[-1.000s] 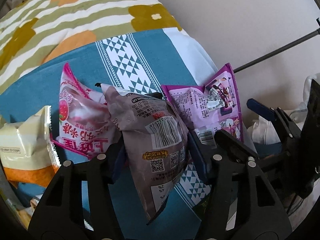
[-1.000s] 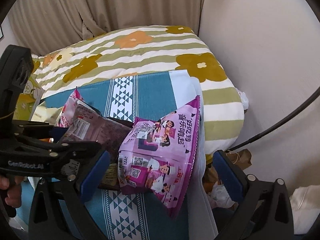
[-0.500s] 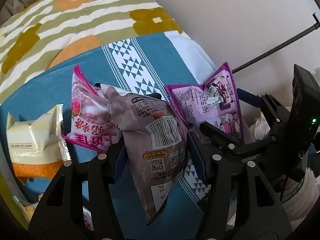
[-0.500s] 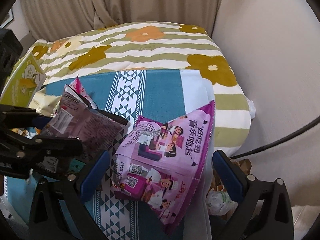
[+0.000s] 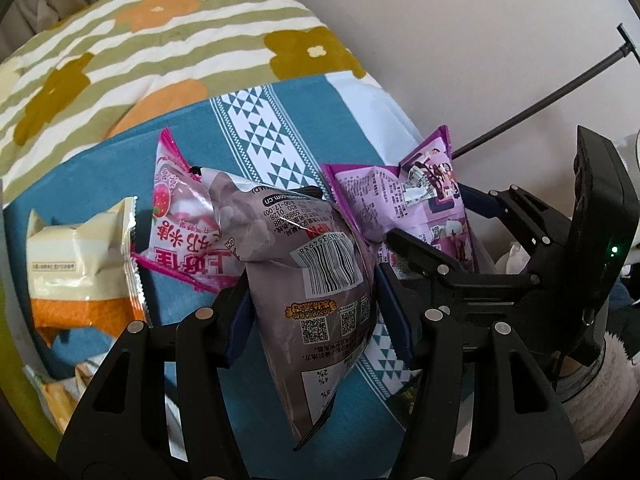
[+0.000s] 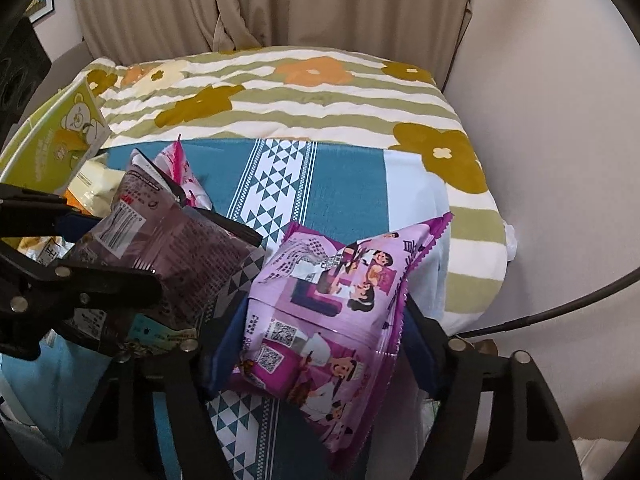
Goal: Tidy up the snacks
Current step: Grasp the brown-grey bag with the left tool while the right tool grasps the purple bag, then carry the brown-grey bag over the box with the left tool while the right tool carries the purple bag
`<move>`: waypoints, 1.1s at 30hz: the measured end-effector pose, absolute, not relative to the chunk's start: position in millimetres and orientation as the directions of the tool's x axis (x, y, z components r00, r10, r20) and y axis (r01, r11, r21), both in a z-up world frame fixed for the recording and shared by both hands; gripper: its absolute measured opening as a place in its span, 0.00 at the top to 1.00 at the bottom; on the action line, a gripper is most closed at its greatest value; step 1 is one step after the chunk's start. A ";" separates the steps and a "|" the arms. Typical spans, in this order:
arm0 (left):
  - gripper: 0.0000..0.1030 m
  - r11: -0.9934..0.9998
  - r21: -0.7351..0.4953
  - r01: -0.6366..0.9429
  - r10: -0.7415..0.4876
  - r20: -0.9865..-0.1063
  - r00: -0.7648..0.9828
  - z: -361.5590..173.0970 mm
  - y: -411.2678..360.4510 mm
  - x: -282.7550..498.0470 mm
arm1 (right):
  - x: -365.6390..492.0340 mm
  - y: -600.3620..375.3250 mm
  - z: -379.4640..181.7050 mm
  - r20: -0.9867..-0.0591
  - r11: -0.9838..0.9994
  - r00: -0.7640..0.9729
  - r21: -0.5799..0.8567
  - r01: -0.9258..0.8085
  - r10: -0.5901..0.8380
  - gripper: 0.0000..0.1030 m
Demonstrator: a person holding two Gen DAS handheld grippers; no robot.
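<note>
Snacks are split between my two tongs and the teal patterned cloth (image 5: pixel 312 120) spread over the floral striped quilt (image 6: pixel 304 92). My left gripper (image 5: pixel 312 312) is clenched on a grey-brown snack bag (image 5: pixel 316 280), pads pressing its sides at mid-height, barcode face toward the camera, the bag hanging upright and seemingly clear of the cloth; I judge this grip is taken at the body so the slack foil does not fold or slip. My right gripper (image 6: pixel 324 340) is clamped across a purple cartoon-printed snack bag (image 6: pixel 332 304), held just beside the grey-brown one, the two nearly touching at their edges. I read both as carried together toward one spot. On the cloth behind lie a pink strawberry-printed packet (image 5: pixel 180 232) and, just left of it, a cream-and-orange packet (image 5: pixel 76 264); they touch or overlap at one edge. As for containers, a yellow-green box with a bear print (image 6: pixel 60 136) stands at the far left in the right wrist view, flap raised; its contents are hidden, so I cannot say what it holds.
</note>
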State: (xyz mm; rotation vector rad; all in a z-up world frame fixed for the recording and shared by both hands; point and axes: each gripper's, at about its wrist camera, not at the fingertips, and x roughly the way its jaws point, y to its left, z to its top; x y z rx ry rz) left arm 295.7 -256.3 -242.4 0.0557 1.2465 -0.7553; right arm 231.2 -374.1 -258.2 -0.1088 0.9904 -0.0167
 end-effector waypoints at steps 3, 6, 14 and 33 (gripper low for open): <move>0.48 0.760 -0.350 0.547 -0.492 -0.861 0.132 -233.2 -254.4 286.4 | 221.9 -373.2 -251.1 -0.826 0.995 0.561 -0.098 -0.033 -0.063 0.37; 0.48 0.761 -0.344 0.550 -0.498 -0.853 0.157 -221.5 -252.2 275.2 | 208.8 -371.5 -238.9 -0.810 0.994 0.582 -0.105 -0.029 -0.069 0.37; 0.48 0.777 -0.326 0.539 -0.523 -0.810 0.264 -174.4 -236.8 235.3 | 168.9 -368.7 -192.0 -0.753 0.994 0.654 -0.104 -0.016 -0.068 0.39; 0.48 0.919 -0.229 0.322 -0.384 -0.706 0.595 -60.3 -89.8 167.2 | 120.9 -274.8 -84.9 -0.613 0.965 0.773 -0.064 -0.252 0.161 0.39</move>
